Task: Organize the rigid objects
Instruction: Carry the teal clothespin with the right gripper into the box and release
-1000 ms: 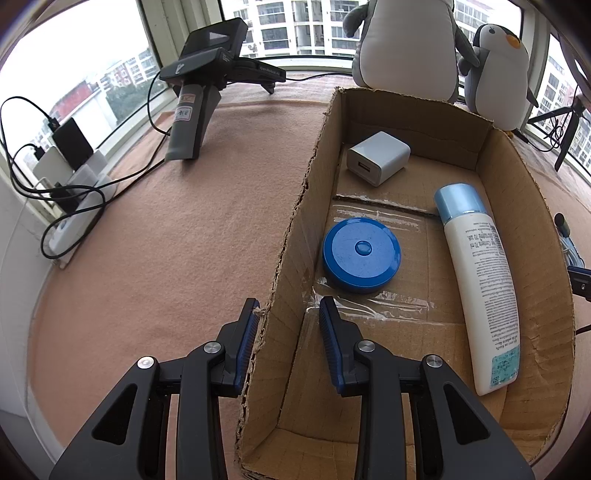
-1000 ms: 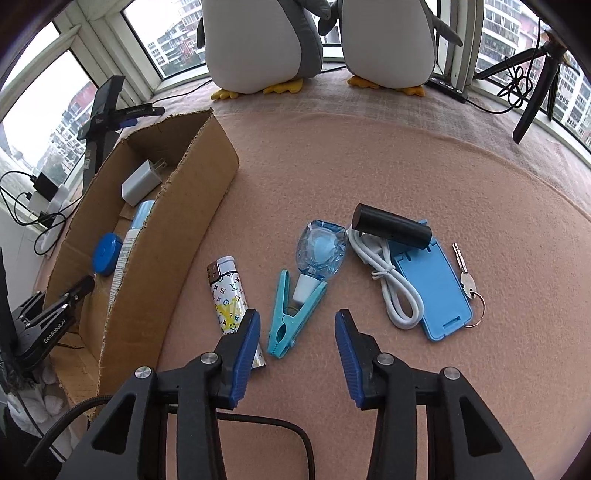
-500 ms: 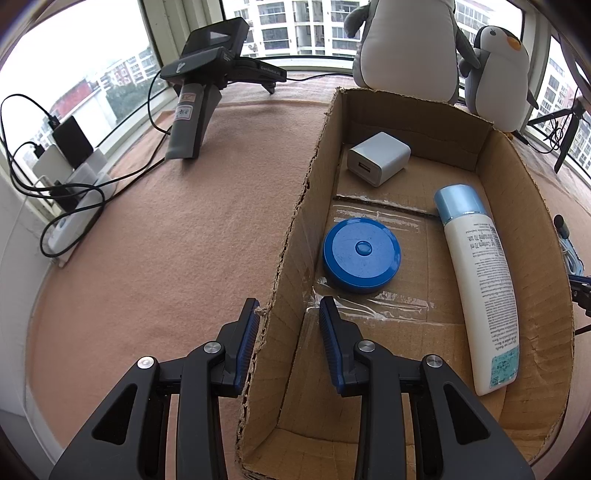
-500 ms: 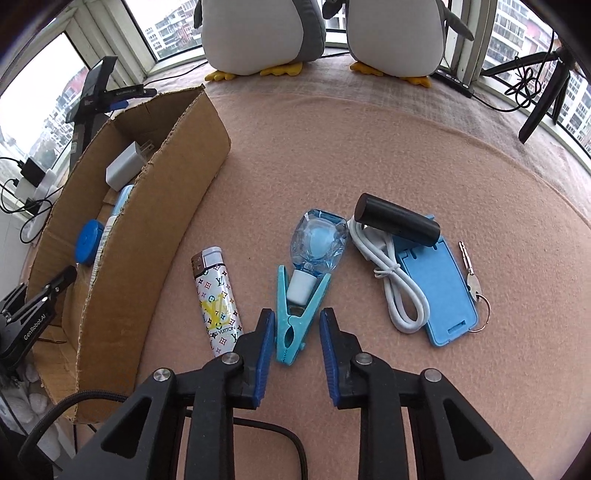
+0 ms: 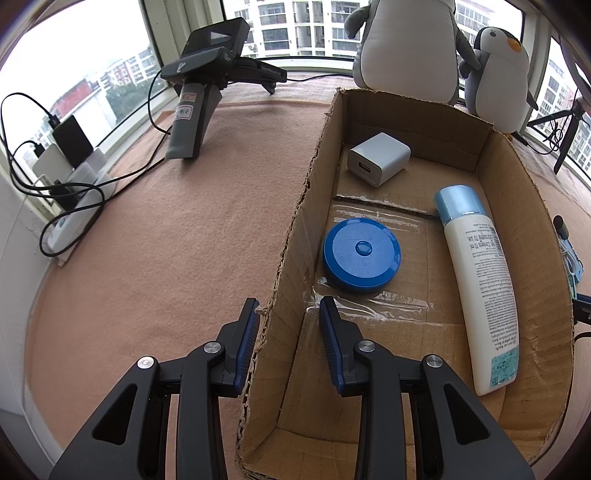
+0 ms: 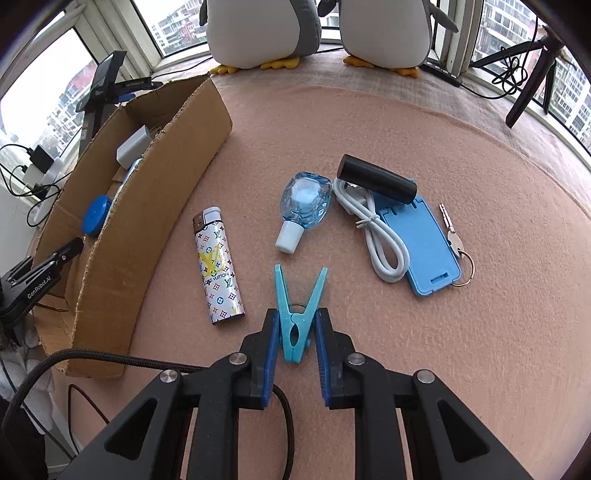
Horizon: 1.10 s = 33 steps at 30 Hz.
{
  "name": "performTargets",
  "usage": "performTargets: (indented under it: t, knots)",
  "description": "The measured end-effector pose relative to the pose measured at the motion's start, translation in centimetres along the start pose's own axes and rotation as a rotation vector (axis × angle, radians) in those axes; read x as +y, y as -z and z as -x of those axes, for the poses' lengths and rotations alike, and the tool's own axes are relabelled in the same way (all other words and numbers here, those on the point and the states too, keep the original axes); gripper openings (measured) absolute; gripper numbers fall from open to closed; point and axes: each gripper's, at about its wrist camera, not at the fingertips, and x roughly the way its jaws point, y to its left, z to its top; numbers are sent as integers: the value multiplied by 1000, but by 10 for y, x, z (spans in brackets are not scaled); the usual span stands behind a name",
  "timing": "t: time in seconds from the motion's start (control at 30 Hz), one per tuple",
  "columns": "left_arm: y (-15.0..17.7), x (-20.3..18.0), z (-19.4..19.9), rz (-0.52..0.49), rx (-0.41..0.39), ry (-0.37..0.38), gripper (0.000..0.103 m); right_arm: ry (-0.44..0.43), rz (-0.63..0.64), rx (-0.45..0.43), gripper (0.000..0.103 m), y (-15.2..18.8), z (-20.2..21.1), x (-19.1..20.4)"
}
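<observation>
My right gripper (image 6: 295, 325) is shut on a teal clothespin (image 6: 297, 314), whose prongs are spread open and which is lifted off the cloth. Loose on the cloth lie a patterned lighter (image 6: 218, 266), a small blue bottle (image 6: 304, 205), a white cable (image 6: 373, 229), a black cylinder (image 6: 376, 182), a blue phone stand (image 6: 421, 243) and a key (image 6: 452, 236). My left gripper (image 5: 288, 314) straddles the left wall of a cardboard box (image 5: 291, 254), jaws apart. Inside the box lie a blue round disc (image 5: 362, 254), a white charger (image 5: 378, 158) and a white bottle (image 5: 480, 288).
Two plush penguins (image 6: 258, 29) stand at the back by the window. A black device on a stand (image 5: 207, 74) and chargers with cables (image 5: 66, 177) sit at the left. A tripod (image 6: 532, 74) stands at the back right.
My right gripper closed on the clothespin and lifted it back from the small blue bottle; its prongs spread open. The left gripper has not moved.
</observation>
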Motion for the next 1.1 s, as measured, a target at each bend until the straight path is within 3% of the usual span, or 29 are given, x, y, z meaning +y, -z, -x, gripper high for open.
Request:
performTargets:
  t: [0.27,0.53,1.1]
  knots:
    - [0,0,0,4,1,3,31,-24,-3,-104,17,-16,34,10]
    - [-1,0,0,4,1,5,31,-94,57,-177,17,-39,54,49]
    - [-1,1,0,13,1,11,31,-224,200,-134,17,-62,22,144]
